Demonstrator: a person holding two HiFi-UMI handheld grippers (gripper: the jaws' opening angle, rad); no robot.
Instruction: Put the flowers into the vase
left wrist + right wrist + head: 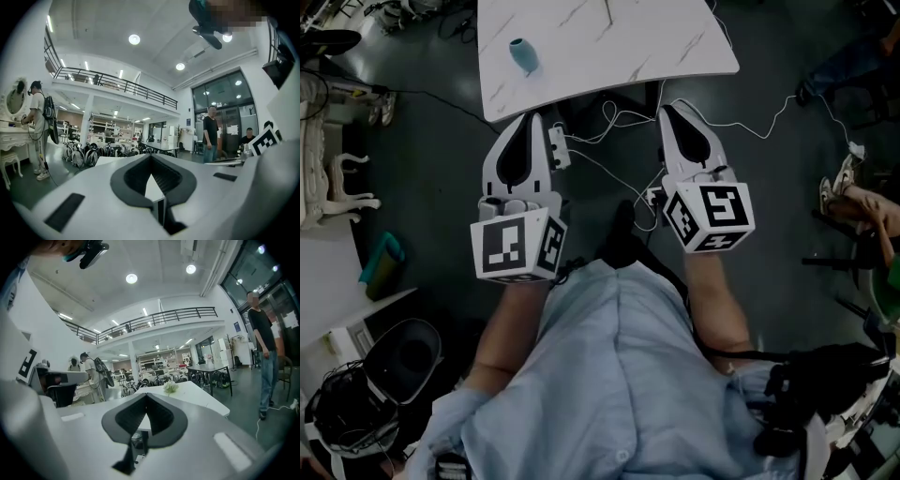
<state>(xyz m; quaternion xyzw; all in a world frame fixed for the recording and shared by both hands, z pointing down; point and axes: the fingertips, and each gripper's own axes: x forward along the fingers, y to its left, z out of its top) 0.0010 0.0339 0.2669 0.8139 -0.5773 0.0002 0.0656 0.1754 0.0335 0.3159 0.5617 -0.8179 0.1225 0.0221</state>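
Vase (pixel 523 54) teal, rounded; tabletop (pixel 666 42) white marbled.

The floor (pixel 422 159) is dark, with a white marble surface (pixel 609 42) at twelve o'clock. A railed mezzanine (pixel 112 83) crosses the white hall under round ceiling lights (pixel 134 39). Tall glazing (pixel 227 93) stands at two o'clock.

a big open lab or workshop hall, not a home: a high ceiling with round lights (pixel 134 39), a railed mezzanine (pixel 112 84), tall glass doors (pixel 225 117), shelving (pixel 159 357) at the back, rows of bags (pixel 86 157) on the dark floor, loose cables (pixel 614 120) trailing beside a white table (pixel 609 47), and a person (pixel 37 122) wearing a backpack rig.
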